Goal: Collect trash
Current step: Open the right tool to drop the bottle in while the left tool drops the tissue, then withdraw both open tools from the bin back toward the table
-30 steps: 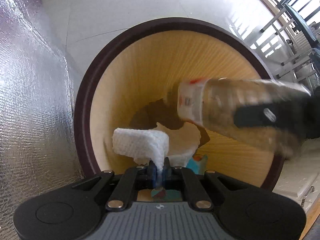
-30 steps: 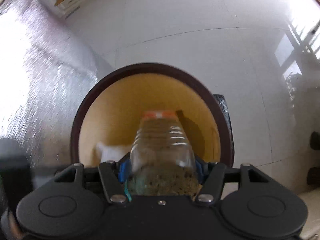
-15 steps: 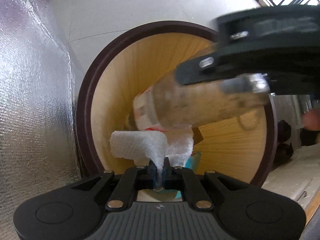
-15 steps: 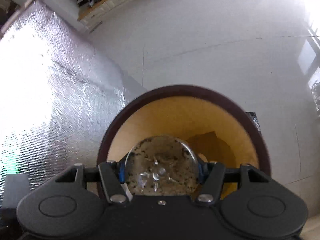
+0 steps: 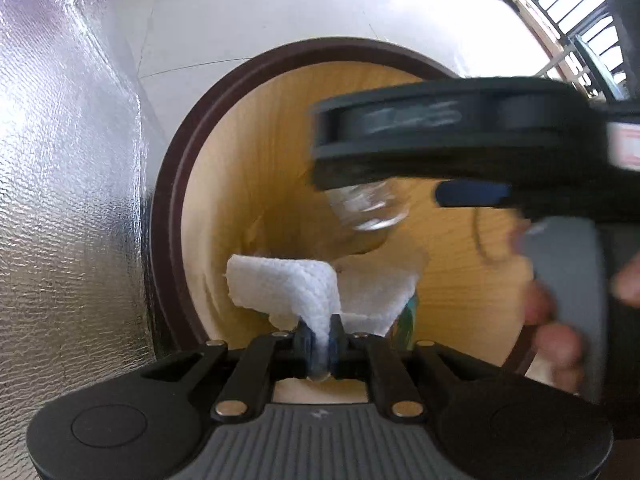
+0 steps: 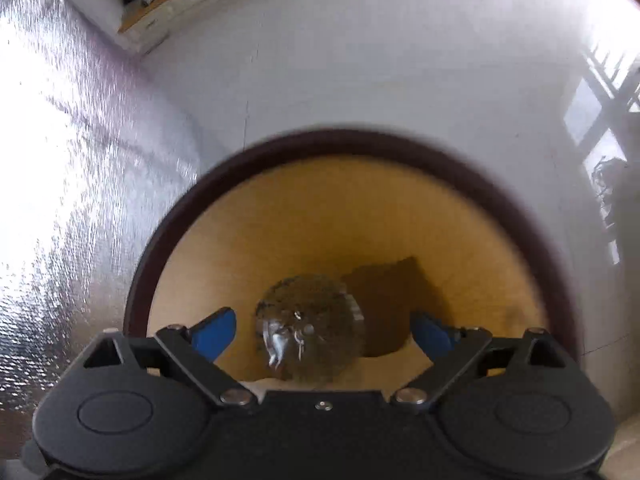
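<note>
A round bin with a dark brown rim (image 5: 176,160) and tan inside (image 6: 360,216) stands on the floor. My left gripper (image 5: 320,336) is shut on a white paper towel (image 5: 280,284) and holds it over the bin's mouth. My right gripper (image 6: 320,328) is open above the bin, blue pads (image 6: 212,330) spread wide; it also shows in the left wrist view (image 5: 460,140). A clear plastic bottle (image 6: 310,340) is loose between the pads, bottom toward the camera, dropping into the bin; it shows in the left wrist view (image 5: 368,208) too.
A silver foil-covered wall (image 5: 60,200) rises just left of the bin. White tiled floor (image 6: 400,60) surrounds it. Brown paper (image 6: 392,280) and a teal scrap (image 5: 408,320) lie inside the bin. A railing (image 5: 580,20) is at the far right.
My right gripper has opened and let go of the bottle, which now falls bottom-up into the bin. The left gripper still holds the paper towel in the same place.
</note>
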Action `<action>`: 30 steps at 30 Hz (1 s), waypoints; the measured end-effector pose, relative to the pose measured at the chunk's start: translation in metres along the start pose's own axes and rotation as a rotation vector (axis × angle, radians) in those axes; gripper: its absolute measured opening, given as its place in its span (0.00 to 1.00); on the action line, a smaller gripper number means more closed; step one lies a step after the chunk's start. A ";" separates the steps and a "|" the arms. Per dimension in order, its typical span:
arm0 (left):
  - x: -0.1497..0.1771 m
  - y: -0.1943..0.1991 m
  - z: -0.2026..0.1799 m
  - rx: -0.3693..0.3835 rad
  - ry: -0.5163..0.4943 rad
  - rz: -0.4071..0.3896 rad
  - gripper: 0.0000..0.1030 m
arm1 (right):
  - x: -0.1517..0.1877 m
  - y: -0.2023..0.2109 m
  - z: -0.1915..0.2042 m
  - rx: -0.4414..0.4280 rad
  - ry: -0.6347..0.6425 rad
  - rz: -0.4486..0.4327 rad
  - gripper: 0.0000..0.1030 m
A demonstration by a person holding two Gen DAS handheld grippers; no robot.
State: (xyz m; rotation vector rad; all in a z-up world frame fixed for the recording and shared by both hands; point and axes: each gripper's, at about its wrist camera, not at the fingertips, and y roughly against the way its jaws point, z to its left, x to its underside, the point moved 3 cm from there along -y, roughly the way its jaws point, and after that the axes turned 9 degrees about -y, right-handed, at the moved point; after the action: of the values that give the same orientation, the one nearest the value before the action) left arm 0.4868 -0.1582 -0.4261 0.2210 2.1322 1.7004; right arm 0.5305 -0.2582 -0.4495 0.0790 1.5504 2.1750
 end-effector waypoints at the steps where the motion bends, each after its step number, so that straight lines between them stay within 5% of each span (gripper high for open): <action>1: -0.001 -0.001 0.000 0.004 0.001 -0.006 0.13 | -0.004 0.006 -0.002 -0.008 0.000 -0.002 0.90; 18: -0.004 0.061 -0.008 0.006 0.034 -0.085 0.58 | 0.018 0.082 -0.022 0.005 -0.005 -0.046 0.91; 30: 0.007 0.111 -0.022 -0.044 0.050 -0.183 0.88 | 0.032 0.137 -0.032 -0.008 0.034 -0.158 1.00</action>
State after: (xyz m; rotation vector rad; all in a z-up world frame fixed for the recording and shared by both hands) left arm 0.4578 -0.1478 -0.3172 -0.0298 2.0772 1.6604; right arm 0.4462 -0.3089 -0.3437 -0.0811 1.5126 2.0689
